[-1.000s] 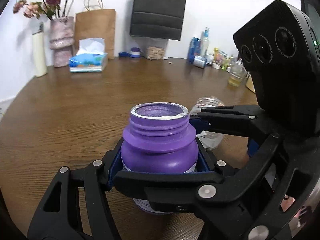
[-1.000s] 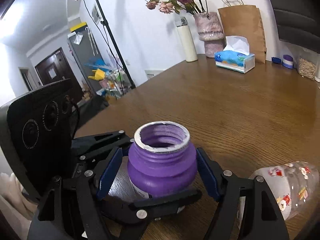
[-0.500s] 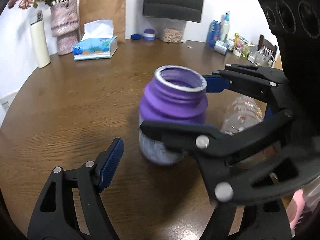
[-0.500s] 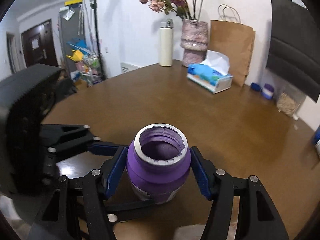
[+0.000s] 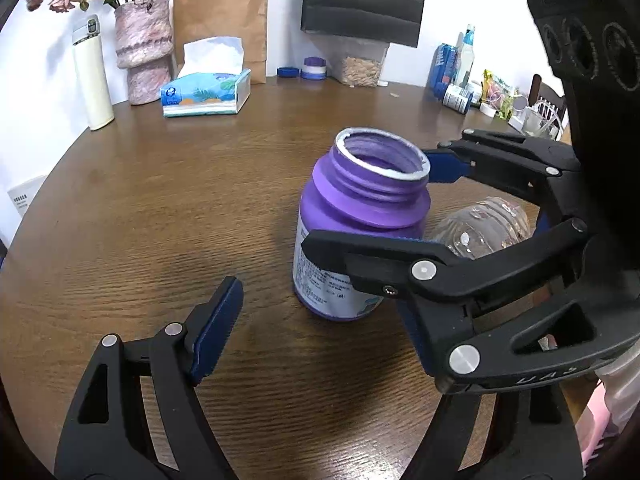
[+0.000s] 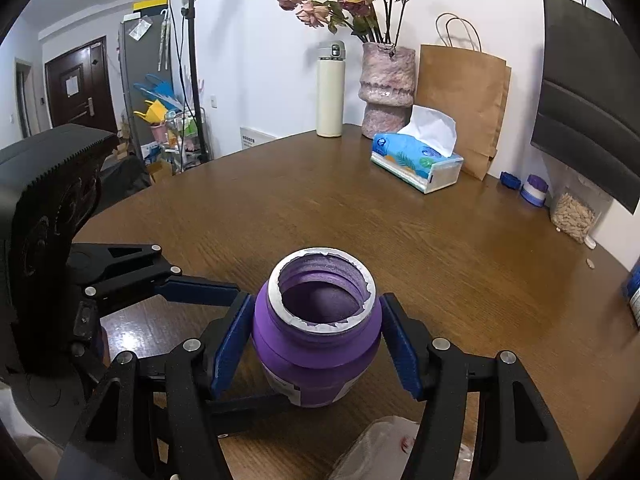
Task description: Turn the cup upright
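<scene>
A purple jar-like cup (image 5: 360, 228) stands upright on the brown wooden table (image 5: 160, 208), mouth up with a torn silver rim. My right gripper (image 6: 316, 344) stands around it (image 6: 316, 344), jaws on both sides at its shoulder, pads close to or touching it. In the left wrist view the right gripper (image 5: 440, 208) comes in from the right. My left gripper (image 5: 320, 320) is open, drawn back from the cup, its left finger (image 5: 216, 320) well apart from it.
A clear plastic bottle (image 5: 484, 228) lies on its side behind the cup, also low in the right wrist view (image 6: 384, 452). At the table's far edge stand a tissue box (image 5: 206, 94), vase (image 5: 142, 48), white flask (image 5: 94, 76), paper bag (image 5: 224, 12) and small containers (image 5: 456, 80).
My left gripper has let go of the purple cup, opened and drawn back to the left. The cup stays upright between the right gripper's jaws.
</scene>
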`<state>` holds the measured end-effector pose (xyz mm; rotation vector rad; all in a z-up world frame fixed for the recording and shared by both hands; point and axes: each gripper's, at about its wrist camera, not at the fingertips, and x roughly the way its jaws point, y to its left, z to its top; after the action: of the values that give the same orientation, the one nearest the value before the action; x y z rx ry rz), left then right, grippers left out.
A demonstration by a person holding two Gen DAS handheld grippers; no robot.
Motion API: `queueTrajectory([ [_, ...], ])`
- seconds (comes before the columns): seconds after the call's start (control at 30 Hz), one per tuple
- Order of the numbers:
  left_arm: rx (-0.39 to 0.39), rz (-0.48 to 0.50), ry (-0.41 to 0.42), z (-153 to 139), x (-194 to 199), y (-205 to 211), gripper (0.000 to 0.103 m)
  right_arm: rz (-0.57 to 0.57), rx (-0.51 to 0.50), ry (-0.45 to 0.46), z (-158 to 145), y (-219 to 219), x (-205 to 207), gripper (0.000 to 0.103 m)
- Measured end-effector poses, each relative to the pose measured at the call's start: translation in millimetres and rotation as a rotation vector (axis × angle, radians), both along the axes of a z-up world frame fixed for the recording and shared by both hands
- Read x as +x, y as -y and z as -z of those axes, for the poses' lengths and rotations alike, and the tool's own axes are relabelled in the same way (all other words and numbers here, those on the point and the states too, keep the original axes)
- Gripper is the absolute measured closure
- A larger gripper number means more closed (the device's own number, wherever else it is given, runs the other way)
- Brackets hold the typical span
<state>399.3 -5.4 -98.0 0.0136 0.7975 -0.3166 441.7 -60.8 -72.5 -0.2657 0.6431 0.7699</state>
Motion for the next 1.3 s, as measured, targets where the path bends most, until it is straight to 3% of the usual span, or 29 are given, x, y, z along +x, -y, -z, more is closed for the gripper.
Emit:
queueTrajectory([
  [0.3, 0.005, -0.023, -0.034, 6, -8, -3, 0.024, 0.015, -0.019, 0.016, 4, -1, -10, 0.034],
  [0.4, 0.009, -0.031, -0.042, 7, -14, -6, 0.023, 0.017, -0.035, 0.004, 6, -2, -11, 0.024],
  [0.53, 0.013, -0.062, -0.023, 3, -28, -15, 0.023, 0.047, -0.006, 0.019, -3, 7, -19, 0.024],
  [0.63, -0.002, -0.154, 0.037, -9, -41, -27, 0.023, 0.073, 0.073, 0.004, -18, 27, -31, 0.024],
  [0.73, -0.011, -0.238, 0.125, -29, -58, -35, 0.015, 0.136, 0.129, 0.005, -34, 51, -44, 0.023],
  [0.87, 0.024, -0.265, 0.236, -50, -79, -36, 0.006, 0.273, 0.129, 0.033, -44, 90, -61, 0.016],
  [1.1, 0.024, -0.269, 0.285, -62, -95, -29, 0.001, 0.374, 0.14, 0.028, -45, 132, -88, 0.016],
  [1.3, 0.056, -0.283, 0.327, -69, -118, -23, 0.0, 0.386, 0.136, 0.046, -49, 134, -107, 0.016],
])
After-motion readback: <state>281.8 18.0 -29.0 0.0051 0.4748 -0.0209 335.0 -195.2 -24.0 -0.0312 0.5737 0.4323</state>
